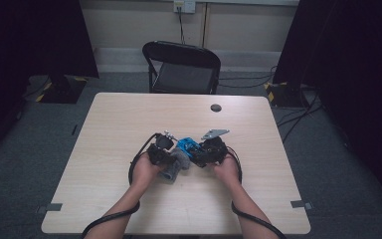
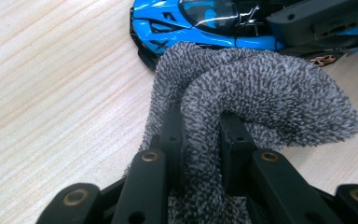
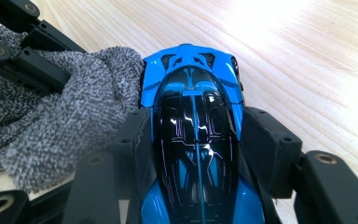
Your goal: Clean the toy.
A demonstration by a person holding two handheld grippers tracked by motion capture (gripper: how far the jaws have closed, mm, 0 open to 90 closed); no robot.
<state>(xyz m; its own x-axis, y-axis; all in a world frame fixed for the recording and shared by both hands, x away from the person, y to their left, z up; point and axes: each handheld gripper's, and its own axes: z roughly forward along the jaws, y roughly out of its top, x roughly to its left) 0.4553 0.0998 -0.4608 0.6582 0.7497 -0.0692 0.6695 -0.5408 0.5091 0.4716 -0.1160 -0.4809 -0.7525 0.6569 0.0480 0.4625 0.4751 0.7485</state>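
Observation:
A blue and black toy car (image 3: 193, 140) sits between the jaws of my right gripper (image 3: 193, 135), which is shut on its sides. The same toy car (image 2: 200, 21) lies across the top of the left gripper view, and the toy car (image 1: 186, 147) shows at the table's middle in the high view. A grey towel cloth (image 2: 251, 93) is bunched up, and my left gripper (image 2: 200, 135) is shut on a fold of it. The grey cloth (image 3: 70, 121) presses against the car's left side. In the high view my left gripper (image 1: 165, 155) and my right gripper (image 1: 204, 153) stand close together over the grey cloth (image 1: 175, 167).
The light wooden table (image 1: 129, 119) has a small dark round disc (image 1: 216, 107) near its far edge. A black folding chair (image 1: 181, 67) stands behind the table. Cables trail from both grippers past the person's forearms.

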